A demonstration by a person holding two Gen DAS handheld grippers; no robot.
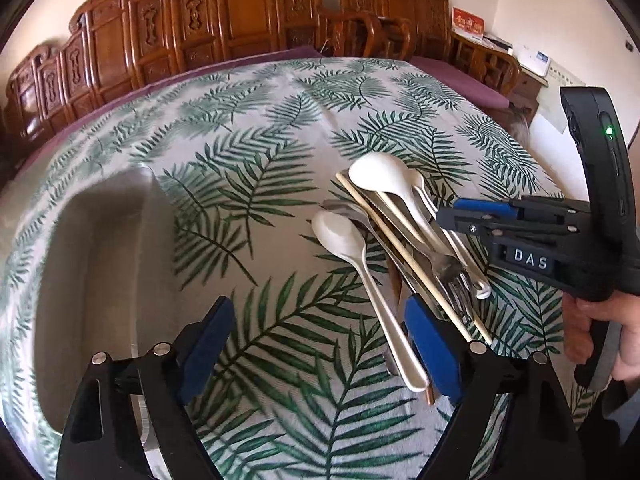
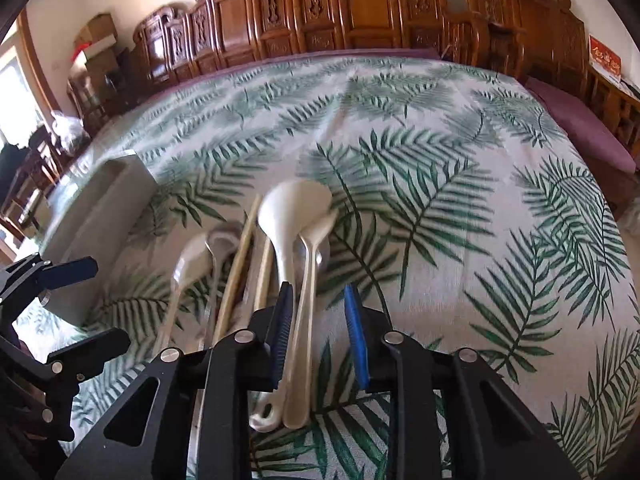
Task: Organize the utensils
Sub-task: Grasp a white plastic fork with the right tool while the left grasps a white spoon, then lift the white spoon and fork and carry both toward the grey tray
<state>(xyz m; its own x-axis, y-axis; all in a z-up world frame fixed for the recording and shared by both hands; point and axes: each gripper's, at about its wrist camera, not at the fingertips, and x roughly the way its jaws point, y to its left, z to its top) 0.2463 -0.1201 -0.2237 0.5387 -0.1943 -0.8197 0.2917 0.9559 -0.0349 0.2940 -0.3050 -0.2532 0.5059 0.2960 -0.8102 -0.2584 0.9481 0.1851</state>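
Note:
A pile of utensils [image 1: 416, 240] lies on the leaf-print tablecloth: white spoons [image 1: 380, 176], wooden chopsticks [image 1: 400, 248] and metal forks [image 1: 452, 276]. A single white spoon [image 1: 360, 280] lies at the pile's left. My left gripper [image 1: 320, 352] is open above the cloth, its right pad by that spoon's handle end. My right gripper [image 2: 320, 332] is open, its pads on either side of the handles of two white spoons [image 2: 304, 264]; it also shows in the left wrist view [image 1: 472, 216]. A grey tray [image 1: 92, 264] sits left of the pile.
The tray [image 2: 96, 224] stands at the table's left side. Carved wooden chairs [image 1: 224, 24] line the far edge of the table. A purple cushioned bench [image 2: 580, 128] is at the right. The left gripper shows at the left edge of the right wrist view [image 2: 76, 304].

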